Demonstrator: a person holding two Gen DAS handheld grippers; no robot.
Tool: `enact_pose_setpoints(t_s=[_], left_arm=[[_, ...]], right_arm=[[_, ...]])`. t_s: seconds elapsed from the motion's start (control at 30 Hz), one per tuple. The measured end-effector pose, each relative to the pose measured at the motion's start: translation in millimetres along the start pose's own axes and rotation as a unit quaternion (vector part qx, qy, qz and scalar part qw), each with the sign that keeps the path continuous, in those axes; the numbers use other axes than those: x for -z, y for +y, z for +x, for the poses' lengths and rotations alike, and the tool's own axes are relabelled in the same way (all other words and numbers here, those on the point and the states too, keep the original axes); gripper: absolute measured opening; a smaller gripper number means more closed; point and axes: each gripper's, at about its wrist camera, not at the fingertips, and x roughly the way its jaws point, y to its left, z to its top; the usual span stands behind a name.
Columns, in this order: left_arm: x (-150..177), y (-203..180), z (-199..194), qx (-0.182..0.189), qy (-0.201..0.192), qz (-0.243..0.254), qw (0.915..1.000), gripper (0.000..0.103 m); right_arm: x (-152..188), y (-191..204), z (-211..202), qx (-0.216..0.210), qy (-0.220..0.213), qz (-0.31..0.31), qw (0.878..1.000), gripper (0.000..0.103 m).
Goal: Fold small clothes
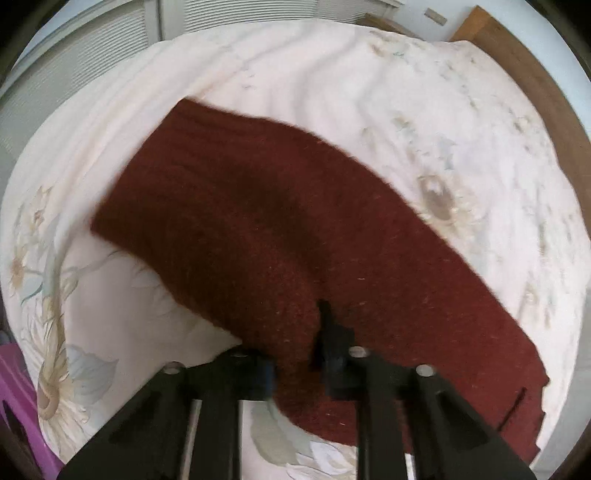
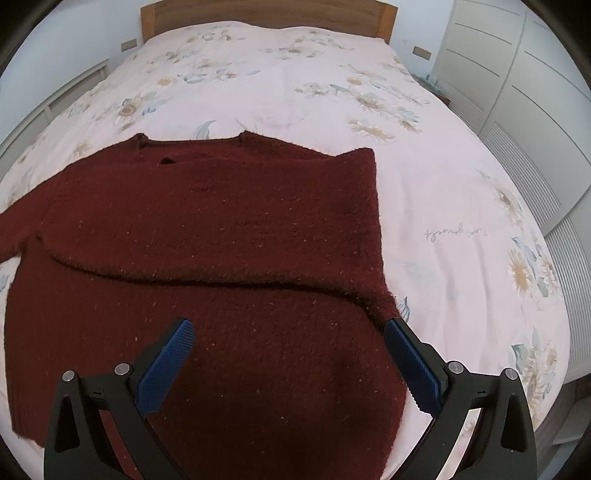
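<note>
A dark red knitted sweater (image 2: 229, 229) lies on the bed, with its right sleeve folded across the body. In the left wrist view the sweater (image 1: 280, 229) is blurred. My left gripper (image 1: 295, 332) is shut on a bunched part of the sweater near its edge. My right gripper (image 2: 288, 332) is open and empty, hovering just above the sweater's lower body, its blue pads (image 2: 166, 369) wide apart. The left sleeve stretches off to the left in the right wrist view.
The bed has a pale pink floral cover (image 2: 424, 184) and a wooden headboard (image 2: 266, 14). White louvred wardrobe doors (image 2: 535, 110) stand to the right of the bed. A purple object (image 1: 18, 387) sits beside the bed at lower left.
</note>
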Motion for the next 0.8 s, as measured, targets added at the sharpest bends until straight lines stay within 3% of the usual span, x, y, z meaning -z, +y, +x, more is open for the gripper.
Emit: enact_pose_setpoints(t_s=[0.17,0.3,0.5,0.6,0.8], left_arm=[[7.7,-27.9,-36.8,0.01,-0.039,0.066,0.997,0.014],[26.0,-70.8,-64.2,0.033,-0.056,0.133,0.9891,0.013],[72.2,-164.4,-85.4,0.104,-0.051,0.218,0.9689,0.013],[101.8,-225.9,-82.9,0.137,-0.041,0.264,0.9538,0.013],[164.3,-324.3,-68.0,0.18,-0.019,0.316,0.9315,0.012]], right_arm=[[-2.4,-3.2,-2.9,-0.004,-0.005,0.004,1.0,0.103],[-6.5,-5.5,-7.9,-0.006,-0.015,0.008,1.0,0.103],[-17.2,-20.0,-16.3,-0.007,-0.03,0.034,0.999,0.103],[-21.5,-27.9,-20.0,-0.005,-0.037,0.037,0.999,0.103],[-29.2,-47.4,-24.6,-0.003,-0.04,0.047,0.998,0.103]])
